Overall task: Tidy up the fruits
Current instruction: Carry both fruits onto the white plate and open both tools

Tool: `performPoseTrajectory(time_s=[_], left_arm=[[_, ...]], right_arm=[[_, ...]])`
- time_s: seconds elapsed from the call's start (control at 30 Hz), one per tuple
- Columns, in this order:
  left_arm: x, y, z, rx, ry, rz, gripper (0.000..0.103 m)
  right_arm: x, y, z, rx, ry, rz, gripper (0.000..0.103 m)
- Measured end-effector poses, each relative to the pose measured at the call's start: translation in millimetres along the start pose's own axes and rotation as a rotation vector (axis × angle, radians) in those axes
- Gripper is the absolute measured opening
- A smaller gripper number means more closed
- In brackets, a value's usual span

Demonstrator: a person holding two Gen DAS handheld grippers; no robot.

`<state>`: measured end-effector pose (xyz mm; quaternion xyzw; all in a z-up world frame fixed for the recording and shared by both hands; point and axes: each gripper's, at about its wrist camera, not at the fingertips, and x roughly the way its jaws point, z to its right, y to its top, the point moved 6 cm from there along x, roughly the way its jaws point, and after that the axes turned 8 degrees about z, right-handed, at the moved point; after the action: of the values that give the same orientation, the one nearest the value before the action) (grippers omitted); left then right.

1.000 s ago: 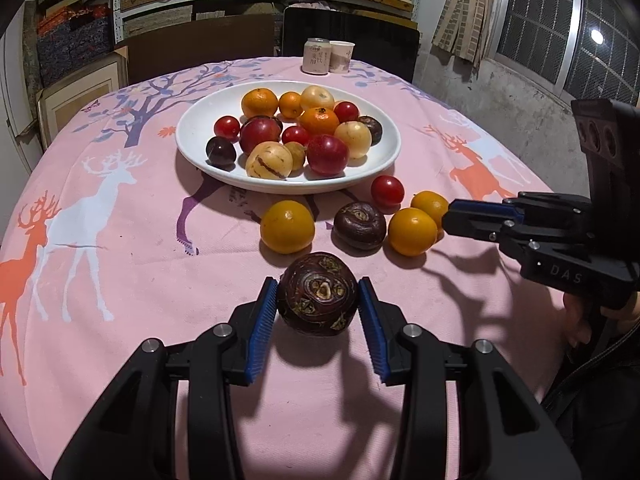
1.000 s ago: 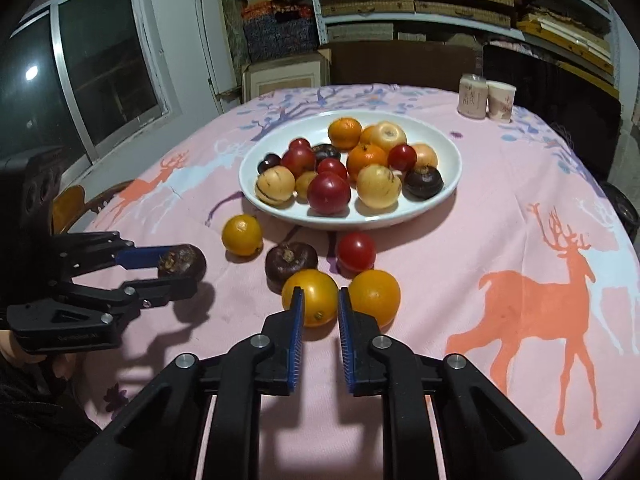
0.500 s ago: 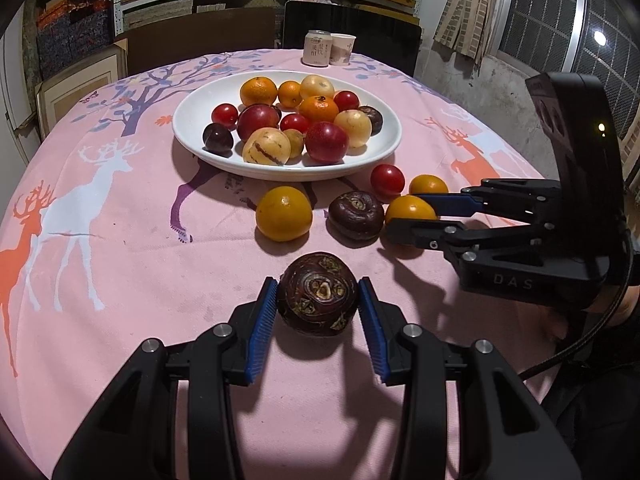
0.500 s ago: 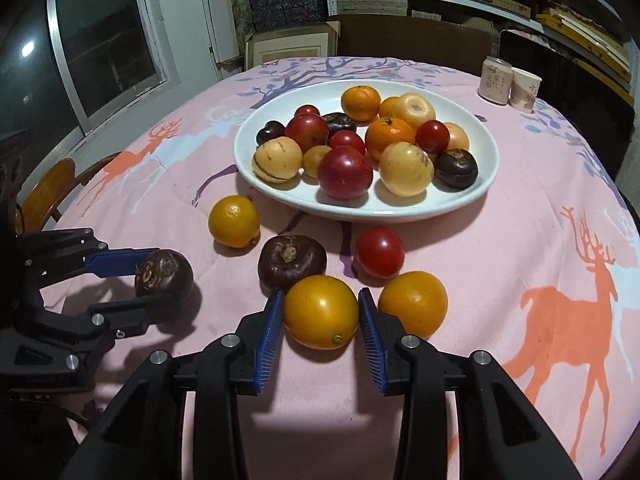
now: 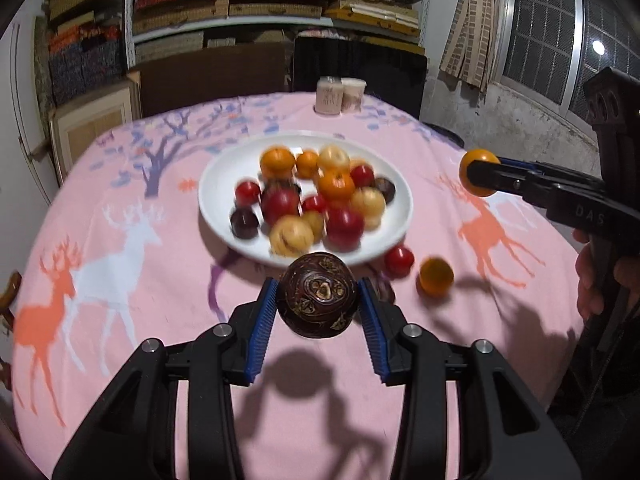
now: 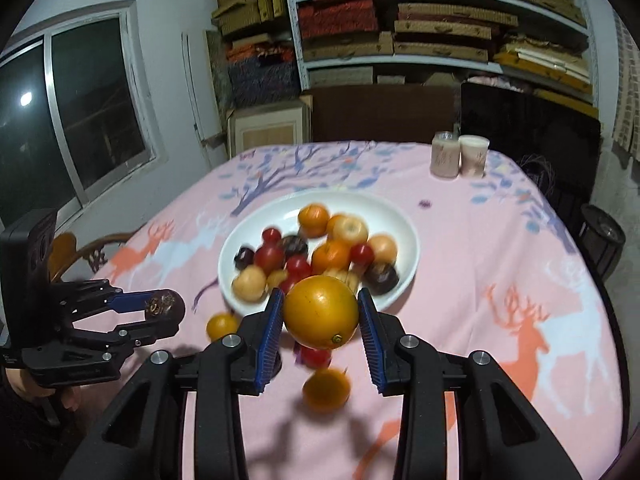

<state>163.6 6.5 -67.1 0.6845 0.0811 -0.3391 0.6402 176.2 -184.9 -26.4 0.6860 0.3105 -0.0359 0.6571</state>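
My left gripper (image 5: 316, 312) clamps a dark purple fruit (image 5: 316, 294), my right gripper (image 6: 320, 326) an orange (image 6: 321, 312), both held above the pink tablecloth (image 5: 132, 280). I should carry each level over the white plate (image 5: 216, 184), lower gently, then release.

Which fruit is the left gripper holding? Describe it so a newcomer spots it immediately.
Start at the white plate of fruit on the pink tablecloth. Just in front, the left gripper clamps a dark brown-purple round fruit, larger than the plate's dark fruits, with pale markings.
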Motion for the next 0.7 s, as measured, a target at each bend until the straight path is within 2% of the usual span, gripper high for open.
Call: performPoseTrajectory(time_s=[0.13, 0.23, 0.43, 0.6, 0.63, 0.7], left_arm=[[19, 34, -10, 0.017, 0.052, 0.029, 0.04], [44, 49, -21, -0.013, 0.069, 0.013, 0.04], [94, 50, -41, -0.051, 0.099, -0.045, 0.04], [116, 54, -55, -0.073, 0.125, -0.063, 0.041], [119, 55, -58, -0.075, 0.134, -0.064, 0.044], [119, 59, -62, -0.069, 0.167, -0.048, 0.057]], right_arm=[[20, 27, 5, -0.043, -0.032, 0.027, 0.038], [45, 37, 2, -0.076, -0.042, 0.022, 0.038], [95, 41, -9, -0.129, -0.055, -0.006, 0.038], [126, 42, -11, -0.147, -0.042, -0.008, 0.038], [130, 42, -12, -0.155, -0.039, -0.008, 0.038], [134, 40, -15, -0.159, -0.035, -0.007, 0.049]])
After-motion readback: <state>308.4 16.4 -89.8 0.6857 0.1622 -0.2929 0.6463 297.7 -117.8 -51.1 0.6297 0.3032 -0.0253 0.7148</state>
